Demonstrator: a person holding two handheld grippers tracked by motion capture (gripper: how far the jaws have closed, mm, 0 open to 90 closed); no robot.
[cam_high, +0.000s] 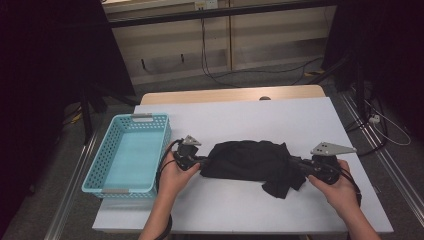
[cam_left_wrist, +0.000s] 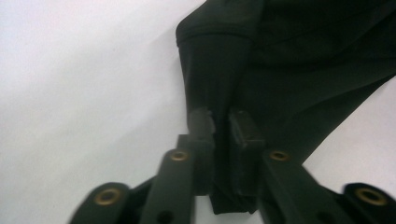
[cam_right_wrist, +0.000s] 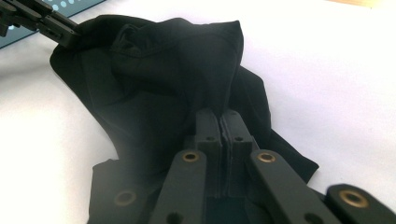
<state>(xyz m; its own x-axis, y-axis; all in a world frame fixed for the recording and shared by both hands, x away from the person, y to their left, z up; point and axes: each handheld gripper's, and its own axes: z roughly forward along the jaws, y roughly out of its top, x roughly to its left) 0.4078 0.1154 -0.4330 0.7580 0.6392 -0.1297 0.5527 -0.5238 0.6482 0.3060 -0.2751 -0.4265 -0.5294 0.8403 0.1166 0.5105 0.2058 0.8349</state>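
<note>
**Two grippers pinch a dark garment at either end above a white table**

A black garment (cam_high: 252, 161) lies across the lower middle of the high view, its long axis running left to right along the near part of the white table (cam_high: 250, 120). The left gripper (cam_high: 196, 163) has its jaws pressed on a fold at the cloth's left end; in the left gripper view the fabric (cam_left_wrist: 219, 84) runs straight up from between the pads. The right gripper (cam_high: 302, 166) clamps the opposite end, where the right gripper view shows the jaws tight together with cloth (cam_right_wrist: 187, 79) bunched just beyond them. Holding both ends at once appears meant to stretch or lift the piece as one, perhaps for folding or for a move toward the turquoise basket (cam_high: 95, 172) at the left of the frame. A loose flap hangs toward the bottom, right of centre. Both hands sit low in the frame.
</note>
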